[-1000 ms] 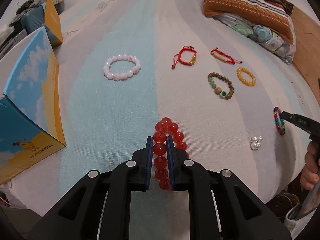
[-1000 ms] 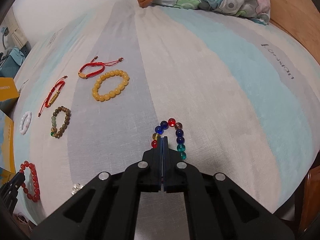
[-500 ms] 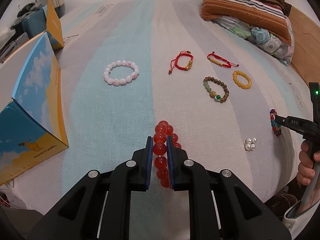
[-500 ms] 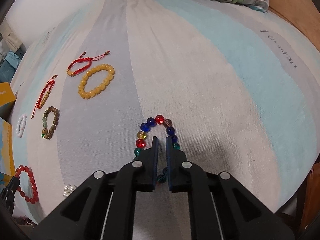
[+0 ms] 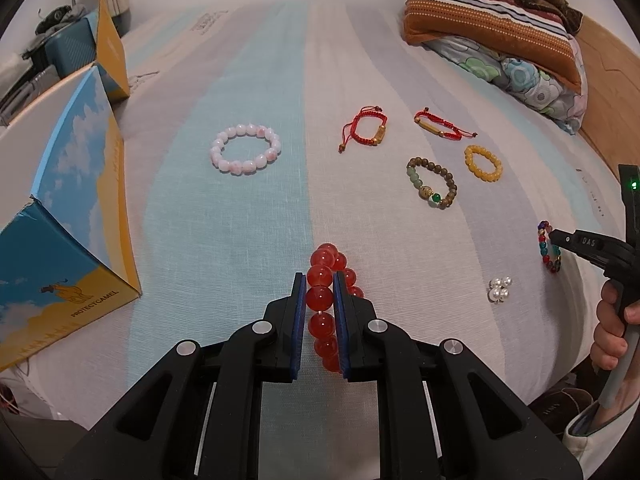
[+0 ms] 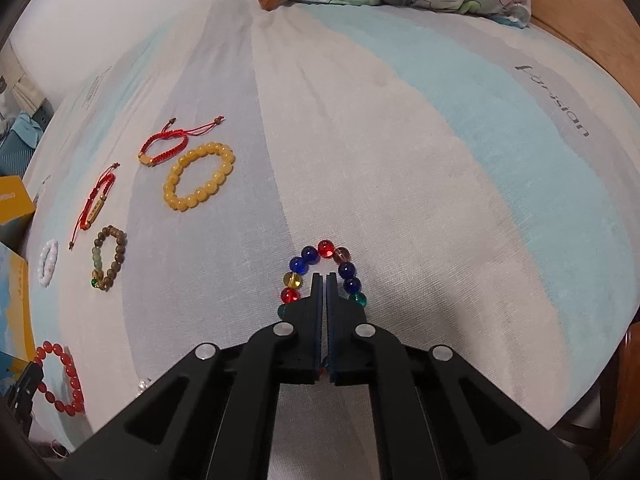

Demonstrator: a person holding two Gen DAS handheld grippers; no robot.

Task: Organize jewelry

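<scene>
I am pinching the red beads (image 5: 320, 296) in my left tool (image 5: 320, 294) while my right tool (image 6: 324, 284) (just re-closing, pressed together) is gripping the coloured bracelet (image 6: 320, 270), readying both for sorting.

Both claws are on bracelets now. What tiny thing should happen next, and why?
Probably lift both a little. The left claw pinches the red bead bracelet, and the right claw, which just closed, sits shut inside the colorful bead bracelet; both bracelets seem to rest on the striped sheet.

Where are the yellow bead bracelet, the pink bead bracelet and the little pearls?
yellow bead bracelet (image 6: 199, 176): right wrist view, on its lower beads.
pink bead bracelet (image 5: 245, 166): left wrist view, on its near beads.
pearls (image 5: 498, 289): left wrist view, cluster centre.
</scene>
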